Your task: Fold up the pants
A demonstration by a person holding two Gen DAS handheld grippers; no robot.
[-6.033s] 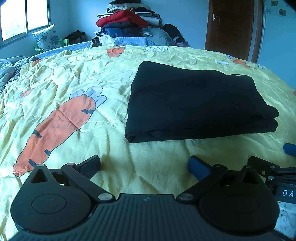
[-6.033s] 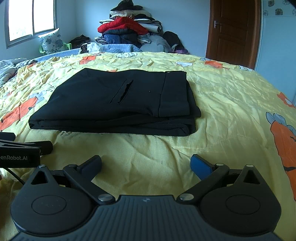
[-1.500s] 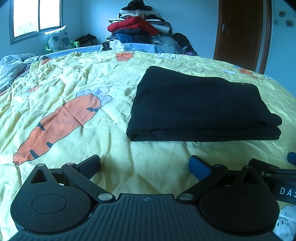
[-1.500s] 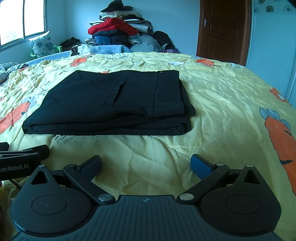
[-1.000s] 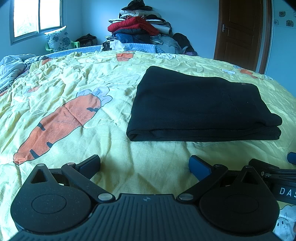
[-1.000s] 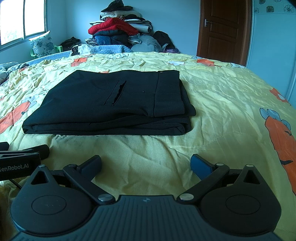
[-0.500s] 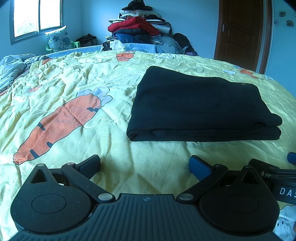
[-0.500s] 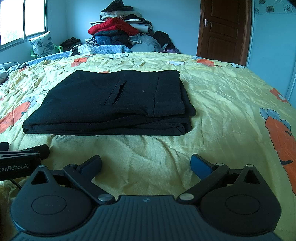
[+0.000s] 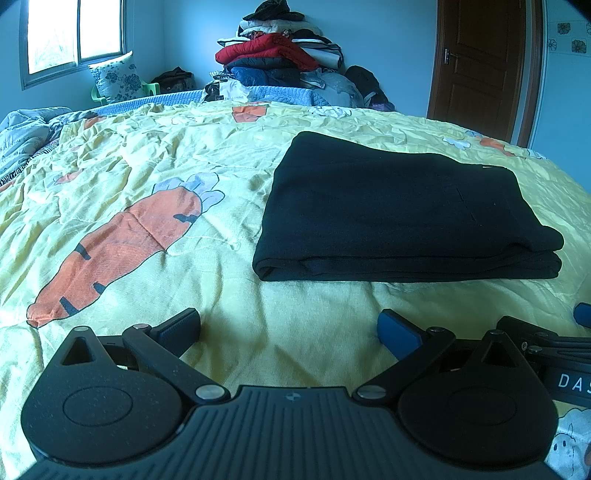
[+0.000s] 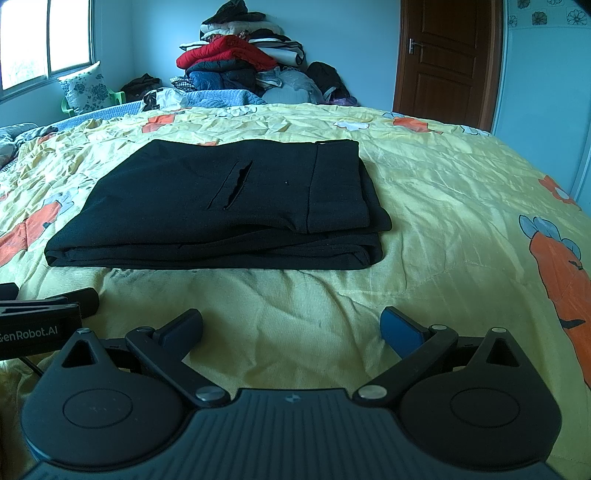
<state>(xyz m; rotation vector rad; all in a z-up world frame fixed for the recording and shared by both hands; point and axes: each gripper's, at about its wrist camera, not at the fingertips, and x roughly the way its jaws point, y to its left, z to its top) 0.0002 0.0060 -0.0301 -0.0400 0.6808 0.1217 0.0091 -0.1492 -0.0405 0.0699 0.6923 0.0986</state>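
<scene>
Black pants (image 9: pixel 399 210) lie folded into a flat rectangle on the yellow bedspread, with the waistband and a pocket slit on top in the right wrist view (image 10: pixel 229 206). My left gripper (image 9: pixel 290 326) rests low on the bed in front of the pants' near left corner, open and holding nothing. My right gripper (image 10: pixel 291 328) sits beside it, in front of the pants' near edge, also open with only bedspread between its fingers. Each gripper shows at the edge of the other's view.
The yellow bedspread (image 9: pixel 147 184) with orange carrot prints covers the whole bed. A tall pile of clothes (image 10: pixel 236 62) stands at the far end against the wall. A brown door (image 10: pixel 447 59) is at the back right, and a window (image 9: pixel 74 33) at the back left.
</scene>
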